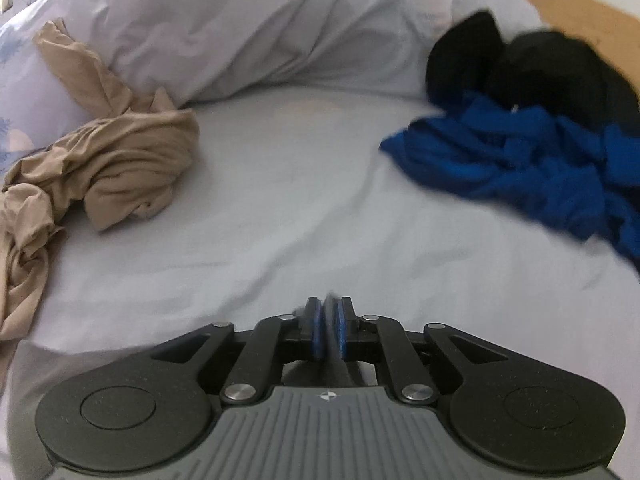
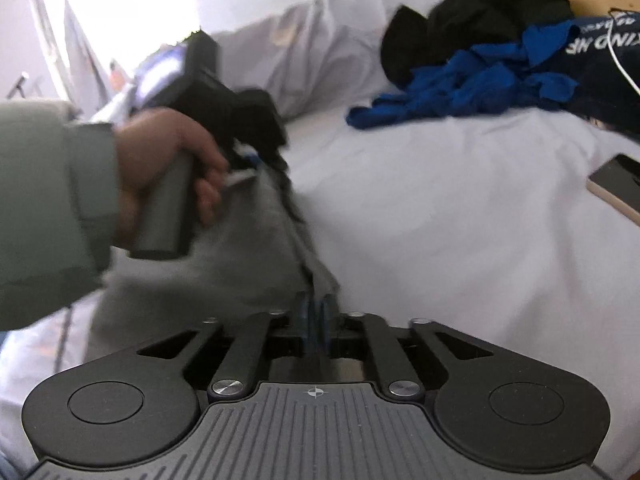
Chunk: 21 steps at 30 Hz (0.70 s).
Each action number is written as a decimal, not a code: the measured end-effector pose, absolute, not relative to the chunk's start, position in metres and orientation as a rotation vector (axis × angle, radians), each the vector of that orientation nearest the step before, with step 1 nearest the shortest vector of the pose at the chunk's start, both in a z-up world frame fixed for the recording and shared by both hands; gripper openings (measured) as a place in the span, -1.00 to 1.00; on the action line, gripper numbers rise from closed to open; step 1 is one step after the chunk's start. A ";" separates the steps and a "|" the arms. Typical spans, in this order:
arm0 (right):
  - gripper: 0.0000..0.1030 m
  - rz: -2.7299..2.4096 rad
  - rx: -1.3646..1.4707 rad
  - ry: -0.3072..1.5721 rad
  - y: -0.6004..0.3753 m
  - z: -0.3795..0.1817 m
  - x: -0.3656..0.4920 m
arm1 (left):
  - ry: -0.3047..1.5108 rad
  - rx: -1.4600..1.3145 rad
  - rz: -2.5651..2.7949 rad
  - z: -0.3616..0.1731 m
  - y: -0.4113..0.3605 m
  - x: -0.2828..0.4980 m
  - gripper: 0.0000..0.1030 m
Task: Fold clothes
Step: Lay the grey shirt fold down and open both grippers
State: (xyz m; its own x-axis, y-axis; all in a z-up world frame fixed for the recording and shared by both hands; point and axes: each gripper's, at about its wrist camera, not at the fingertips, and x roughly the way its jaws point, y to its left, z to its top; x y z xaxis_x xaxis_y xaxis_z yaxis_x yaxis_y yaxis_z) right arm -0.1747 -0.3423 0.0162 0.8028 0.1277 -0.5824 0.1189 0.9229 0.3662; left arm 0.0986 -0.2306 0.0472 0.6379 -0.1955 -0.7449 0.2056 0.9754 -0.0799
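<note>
Right wrist view: right gripper (image 2: 315,312) and left gripper (image 1: 329,320), both nearly closed, pinch a grey garment (image 2: 248,248) stretched between them over the bed (image 2: 440,220).

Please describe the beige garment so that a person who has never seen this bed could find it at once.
Start at the white bed sheet and go to the pillow at its far edge. The beige garment lies crumpled at the pillow's left. Unlike the blue garment and black garment opposite, it is pale tan.

The bedsheet (image 1: 300,200) was white; the crumpled garments were beige (image 1: 120,168), bright blue (image 1: 520,160) and black (image 1: 560,64); the sleeve (image 2: 48,200) was grey-green.
</note>
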 end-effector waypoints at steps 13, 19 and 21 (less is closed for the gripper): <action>0.10 -0.055 0.327 0.534 -0.337 0.039 -0.184 | 0.572 -0.167 -0.276 0.098 -0.078 0.031 1.00; -0.37 0.082 0.275 0.533 -0.314 0.052 -0.167 | 0.559 -0.213 -0.253 0.061 -0.021 -0.012 1.00; -0.38 0.118 0.261 0.535 -0.302 0.062 -0.155 | 0.548 -0.246 -0.243 0.053 -0.012 -0.019 1.00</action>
State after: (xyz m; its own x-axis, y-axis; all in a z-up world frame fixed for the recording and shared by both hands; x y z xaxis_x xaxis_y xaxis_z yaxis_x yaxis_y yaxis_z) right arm -0.1547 -0.3018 0.0622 0.8544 0.1784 -0.4880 -0.0431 0.9603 0.2757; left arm -0.0193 -0.0119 0.0533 0.8266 -0.2916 -0.4813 0.1615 0.9422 -0.2935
